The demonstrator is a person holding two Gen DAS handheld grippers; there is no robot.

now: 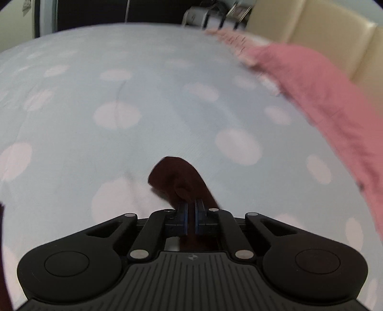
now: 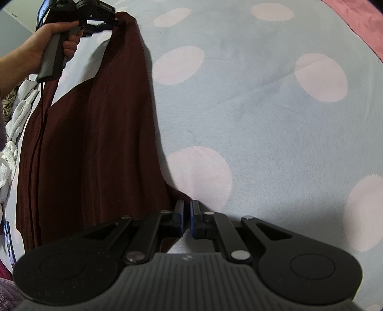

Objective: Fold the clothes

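the left tongs [image 1: 190,205] were clamped on a bunched corner of a dark maroon garment [image 1: 177,178], fabric pinched between the blue pads and curling out ahead of them over a pale blue bedspread [image 1: 167,95] with white dots. the right tongs [image 2: 187,210] were closed too, gripping another edge of the same garment [image 2: 95,143] — in that view the cloth hung stretched from the right tongs up to the left tongs [image 2: 117,21], held aloft by a hand [image 2: 40,47] at the upper left, just above the bedspread [image 2: 263,119]. a pink blanket [image 1: 323,95] lay along the bed's far right edge, near a cream headboard [image 1: 311,21]. white and striped laundry [image 2: 12,114] sat piled at the left — partly hidden behind the garment.
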